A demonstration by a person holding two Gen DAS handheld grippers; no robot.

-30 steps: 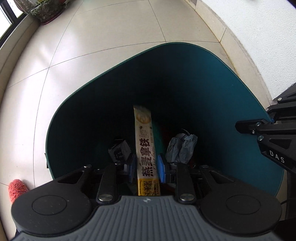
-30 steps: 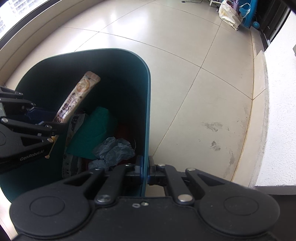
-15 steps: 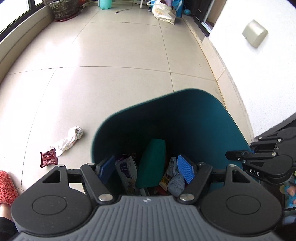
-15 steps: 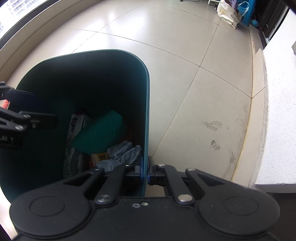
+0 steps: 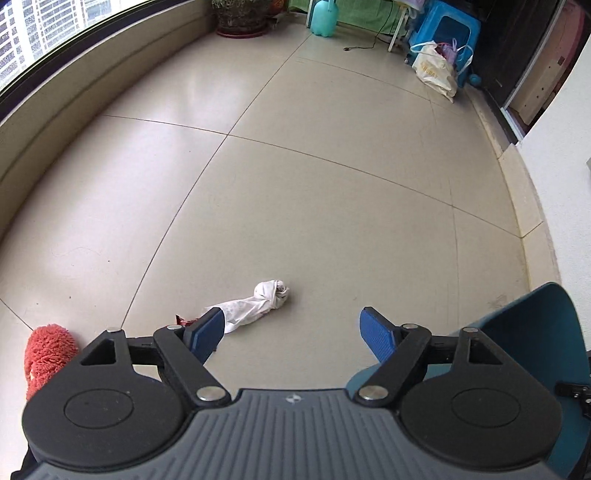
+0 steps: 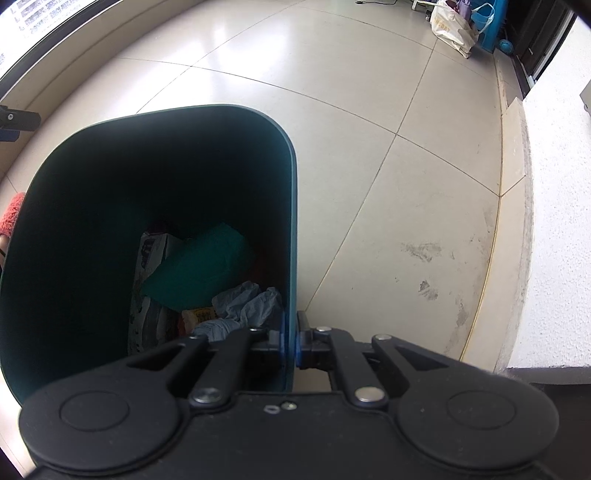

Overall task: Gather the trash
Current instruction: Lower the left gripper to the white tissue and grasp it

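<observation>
Right gripper [image 6: 290,341]: I am keeping my fingers closed on the side wall of the teal trash bin [image 6: 291,221], one blue pad inside the rim and one outside.
Left gripper [image 5: 293,328]: my fingers have just been opening and are now standing wide apart, with nothing between them; I am pointing them down at the floor.
Bin contents: inside the bin a crumpled grey-blue paper [image 6: 247,304] is lying nearest to my right fingers, a yellow wrapper [image 6: 201,315] beside it, a teal-green piece [image 6: 199,269] above them, and a printed package [image 6: 155,254] at the left.
Trash on the floor: a twisted white tissue [image 5: 255,304] is lying on the tiled floor [image 5: 295,203] just past my left fingers, and a small red wrapper [image 5: 183,319] is showing half hidden behind the left pad.
Left edge: a red fluffy slipper [image 5: 46,350] is resting on the floor.
Far end: a cream shopping bag [image 5: 434,72] is leaning against a blue stool [image 5: 448,27], and a plant pot [image 5: 240,16] is standing by the window.
</observation>
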